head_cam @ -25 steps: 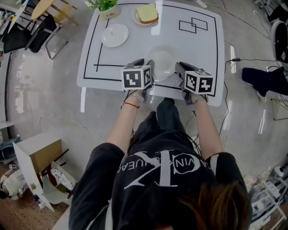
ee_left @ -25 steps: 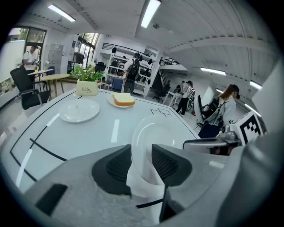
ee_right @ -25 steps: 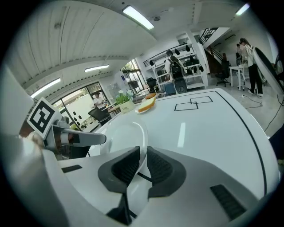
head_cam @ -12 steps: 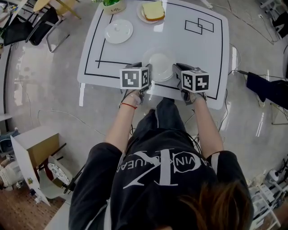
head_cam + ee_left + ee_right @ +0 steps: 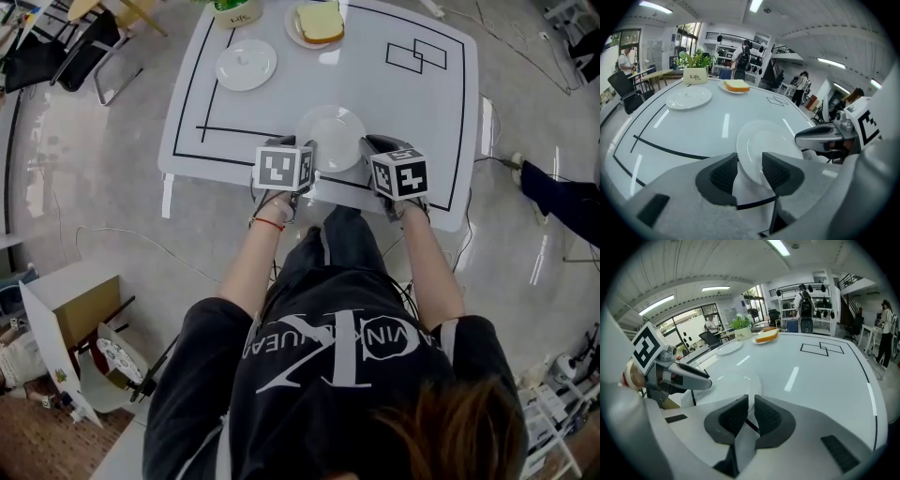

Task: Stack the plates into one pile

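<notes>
A white plate [image 5: 330,138] lies on the white table [image 5: 422,112] near its front edge, between my two grippers. My left gripper [image 5: 305,150] is at the plate's left rim. In the left gripper view the plate [image 5: 768,145] has its near rim between the jaws of the left gripper [image 5: 750,160], which are opening and stand wide off it. My right gripper [image 5: 750,401] is closing, its narrow gap pinching the plate's right rim [image 5: 752,387]. A second empty plate [image 5: 246,65] sits at the far left.
A plate with a slice of bread [image 5: 319,23] and a potted plant [image 5: 234,11] stand at the table's far edge. Black lines and two overlapping rectangles [image 5: 415,54] mark the top. Chairs [image 5: 56,56] stand to the left, and cables run over the floor.
Both grippers have sunk with the plate, which was held up above the table and now rests on it. The right gripper has rolled a little.
</notes>
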`<state>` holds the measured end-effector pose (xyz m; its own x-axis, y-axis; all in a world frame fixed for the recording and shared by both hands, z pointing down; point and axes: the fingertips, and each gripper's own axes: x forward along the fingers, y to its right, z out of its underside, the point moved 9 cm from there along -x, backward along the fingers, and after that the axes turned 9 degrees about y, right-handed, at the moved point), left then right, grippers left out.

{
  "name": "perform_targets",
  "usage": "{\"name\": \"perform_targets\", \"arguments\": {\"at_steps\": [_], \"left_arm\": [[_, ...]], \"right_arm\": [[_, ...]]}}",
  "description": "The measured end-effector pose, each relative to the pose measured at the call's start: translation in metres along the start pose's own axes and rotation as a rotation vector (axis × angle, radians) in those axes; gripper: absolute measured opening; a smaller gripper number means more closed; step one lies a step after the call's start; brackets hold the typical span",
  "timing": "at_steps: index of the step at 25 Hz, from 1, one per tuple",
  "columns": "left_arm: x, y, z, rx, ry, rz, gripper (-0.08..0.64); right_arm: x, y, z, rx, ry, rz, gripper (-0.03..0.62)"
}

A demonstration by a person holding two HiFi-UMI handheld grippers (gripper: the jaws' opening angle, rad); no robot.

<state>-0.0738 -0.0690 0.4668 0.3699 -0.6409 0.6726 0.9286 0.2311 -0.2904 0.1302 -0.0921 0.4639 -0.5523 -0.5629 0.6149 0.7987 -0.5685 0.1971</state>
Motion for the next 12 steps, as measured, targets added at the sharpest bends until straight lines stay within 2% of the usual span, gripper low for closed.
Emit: {"name": "perform_targets", "arguments": {"at_steps": [4,12], "left_arm": [[-0.002,-0.002,-0.002,-0.012,0.028,0.005,0.172],[-0.019,-0.017,-0.003,-0.068,0.152,0.032,0.169]], "right_arm": [[-0.001,0.0,-0.003,-0.024,0.003,-0.002,0.04],[-0.007,-0.004,-0.01,0.02,0.066,-0.018,0.061]]}}
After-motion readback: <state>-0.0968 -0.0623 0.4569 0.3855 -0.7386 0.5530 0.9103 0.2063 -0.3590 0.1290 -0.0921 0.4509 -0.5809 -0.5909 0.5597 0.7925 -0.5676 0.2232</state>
